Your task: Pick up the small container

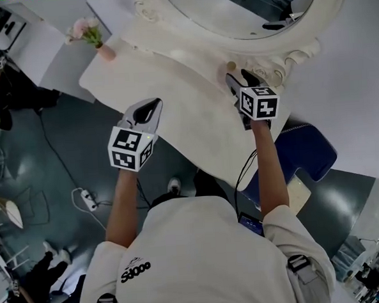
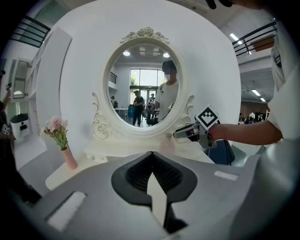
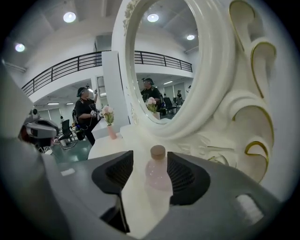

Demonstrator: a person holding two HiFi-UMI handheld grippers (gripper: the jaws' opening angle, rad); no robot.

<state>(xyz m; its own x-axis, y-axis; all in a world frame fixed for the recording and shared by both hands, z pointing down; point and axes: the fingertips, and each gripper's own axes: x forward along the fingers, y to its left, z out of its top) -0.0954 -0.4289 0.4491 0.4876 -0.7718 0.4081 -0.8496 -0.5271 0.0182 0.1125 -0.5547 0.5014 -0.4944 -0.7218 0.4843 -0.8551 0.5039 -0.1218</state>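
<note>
Container (image 3: 157,171) is noted upright on the bench (image 1: 165,72), long axis vertical, set between the spread jaws of the right gripper (image 1: 241,80). A pad is seen on either side, neither pressing. The mirror frame (image 3: 225,108) crowds the container's right and rear, while open bench is left on its other side. The left gripper (image 1: 151,106) is held clenched and empty by the bench's front edge, well apart. The right is judged nearer.

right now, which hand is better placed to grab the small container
Right. The right tool is open, with the small container standing between its jaws by the mirror. The left tool is shut, back near the table edge, well away from it.
</note>
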